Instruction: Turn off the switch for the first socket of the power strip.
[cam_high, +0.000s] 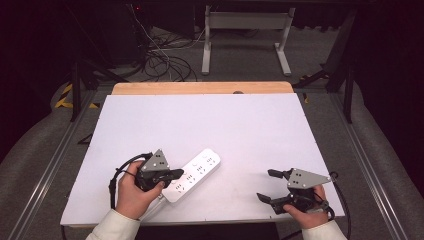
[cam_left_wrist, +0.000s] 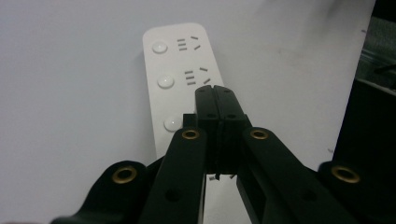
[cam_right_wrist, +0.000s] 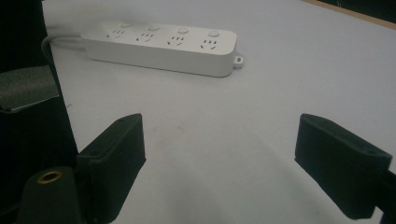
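A white power strip (cam_high: 196, 174) with several sockets and round buttons lies aslant on the white board (cam_high: 215, 125), near its front left. My left gripper (cam_high: 176, 174) is over the strip's near half with its tips above a socket. In the left gripper view the strip (cam_left_wrist: 170, 60) runs away from the left gripper (cam_left_wrist: 215, 91), whose black jaws are pressed together with nothing between them. My right gripper (cam_high: 266, 185) rests near the board's front right, open and empty, pointing left. In the right gripper view the right gripper (cam_right_wrist: 219, 140) faces the strip (cam_right_wrist: 163, 44) across bare board.
The strip's white cable (cam_high: 156, 204) runs off the board's front edge beside the left hand. A wooden table edge (cam_high: 200, 88) shows past the board. On the floor behind lie tangled cables (cam_high: 162, 60) and a white table frame (cam_high: 245, 30).
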